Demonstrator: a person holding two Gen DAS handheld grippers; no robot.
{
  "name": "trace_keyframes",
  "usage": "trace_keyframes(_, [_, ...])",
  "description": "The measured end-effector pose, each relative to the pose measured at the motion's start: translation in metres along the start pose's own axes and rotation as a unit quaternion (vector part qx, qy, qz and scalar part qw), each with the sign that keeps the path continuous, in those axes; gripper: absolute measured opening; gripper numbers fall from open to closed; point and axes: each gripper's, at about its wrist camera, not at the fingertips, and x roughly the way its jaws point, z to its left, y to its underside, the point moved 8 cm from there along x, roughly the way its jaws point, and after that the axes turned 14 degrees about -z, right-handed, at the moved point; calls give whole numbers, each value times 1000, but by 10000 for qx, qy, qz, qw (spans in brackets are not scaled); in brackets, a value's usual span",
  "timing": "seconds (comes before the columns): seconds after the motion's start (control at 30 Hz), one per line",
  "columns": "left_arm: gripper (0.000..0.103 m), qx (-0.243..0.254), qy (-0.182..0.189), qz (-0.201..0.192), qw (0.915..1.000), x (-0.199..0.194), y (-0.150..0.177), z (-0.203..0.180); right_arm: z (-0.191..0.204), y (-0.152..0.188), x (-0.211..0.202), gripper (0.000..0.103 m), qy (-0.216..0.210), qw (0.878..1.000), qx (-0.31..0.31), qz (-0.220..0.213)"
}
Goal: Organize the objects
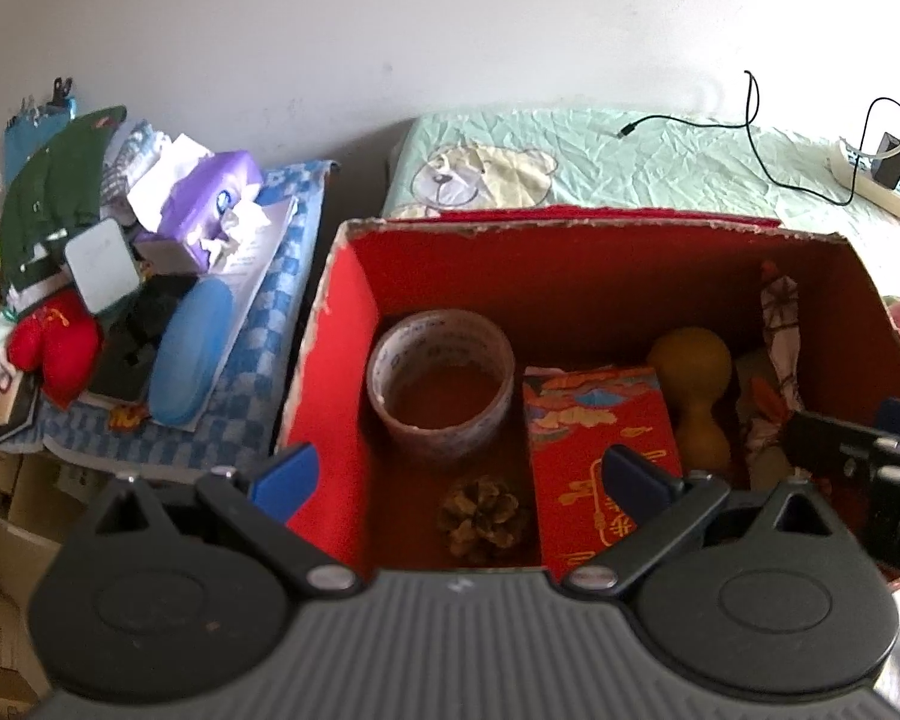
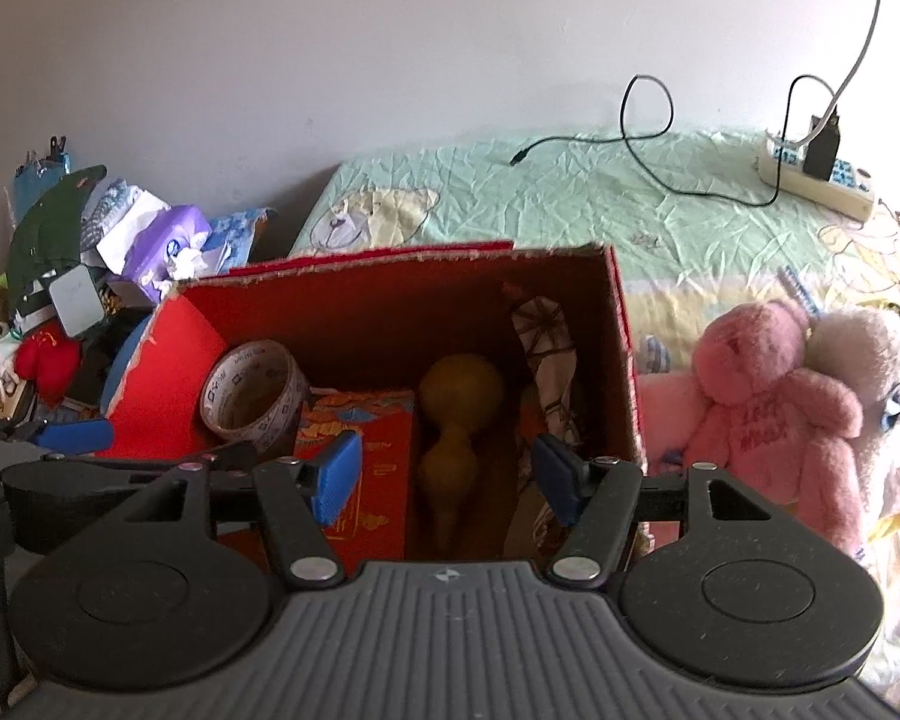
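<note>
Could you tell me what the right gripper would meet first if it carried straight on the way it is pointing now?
Most likely the yellow gourd lying in the red box: it sits squarely between the open fingers of the right gripper. The patterned cloth bundle lies just to its right. Depth is hard to judge here.

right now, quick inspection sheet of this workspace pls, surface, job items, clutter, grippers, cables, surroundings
surface: bed with green bear-print sheet, wrinkled.
job's things: red box open on the bed, holding a tape roll, pine cone, red patterned packet, yellow gourd and a patterned cloth bundle.
clutter: pile left of the box with purple tissue pack, blue case, red plush; pink teddy and a white plush right of the box.
grippers: left gripper and right gripper both open, empty, over the box's near edge.
cables: black cable loose on the sheet, running to a power strip.
surroundings: plain white wall.
</note>
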Motion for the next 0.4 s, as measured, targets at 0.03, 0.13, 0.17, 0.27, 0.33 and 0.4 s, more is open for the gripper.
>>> trace_keyframes(0.03, [101, 7, 8, 15, 10000, 2, 1, 0, 0, 1, 2, 65, -10, 10000, -4, 15])
trace_keyframes(0.13, [101, 34, 60, 4, 10000, 4, 3, -3, 1, 4, 4, 65, -3, 10000, -56, 46])
trace_keyframes(0.17, [100, 44, 66, -8, 10000, 5, 3, -4, 1, 5, 5, 65, 2, 10000, -73, 50])
trace_keyframes(0.27, [98, 101, 79, -46, 9999, 8, 4, -8, 0, 6, 6, 65, -5, 10000, -51, 56])
trace_keyframes(0.33, [98, 171, 29, -83, 9998, 8, 5, -8, -1, 6, 6, 65, -5, 10000, -22, 40])
trace_keyframes(0.4, [99, 92, 62, -24, 9999, 9, 5, -7, -2, 7, 6, 65, 9, 10000, -14, 27])
